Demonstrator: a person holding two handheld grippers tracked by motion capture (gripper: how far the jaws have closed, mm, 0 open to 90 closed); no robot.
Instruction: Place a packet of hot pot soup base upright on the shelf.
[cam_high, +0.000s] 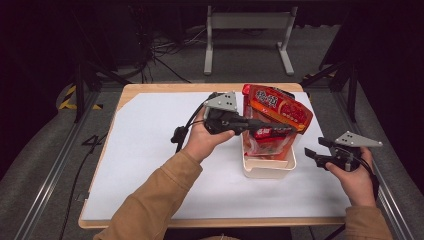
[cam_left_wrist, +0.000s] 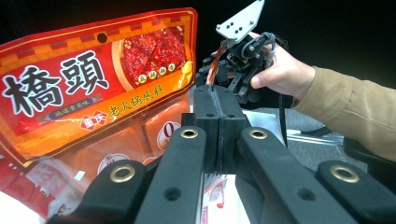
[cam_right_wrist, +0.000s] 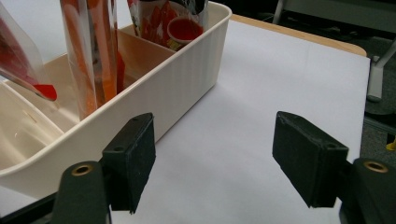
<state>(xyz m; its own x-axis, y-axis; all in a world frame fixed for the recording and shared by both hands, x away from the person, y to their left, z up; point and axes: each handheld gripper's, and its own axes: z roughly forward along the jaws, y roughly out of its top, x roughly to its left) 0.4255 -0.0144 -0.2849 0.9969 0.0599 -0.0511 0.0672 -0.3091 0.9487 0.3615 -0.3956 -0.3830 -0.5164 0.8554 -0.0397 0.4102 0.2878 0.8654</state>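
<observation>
A white divided bin (cam_high: 267, 170) stands on the table with several sauce pouches upright in it. A large red and orange pouch (cam_high: 280, 107) with big white characters leans at the bin's far end, close on the left in the left gripper view (cam_left_wrist: 84, 88). My left gripper (cam_high: 287, 131) reaches over the bin from the left. Its pads are pressed together (cam_left_wrist: 219, 116) on the thin edge of a clear and orange pouch (cam_high: 265, 134), seen edge-on. My right gripper (cam_high: 314, 146) hovers just right of the bin, jaws wide open (cam_right_wrist: 215, 158) with nothing between them.
White paper (cam_high: 150, 150) covers the wooden table, with bare room left of the bin and in front of it. The bin's ribbed wall (cam_right_wrist: 187, 79) lies close to the right gripper's left jaw. A metal stand (cam_high: 247, 35) and cables lie on the floor beyond the table.
</observation>
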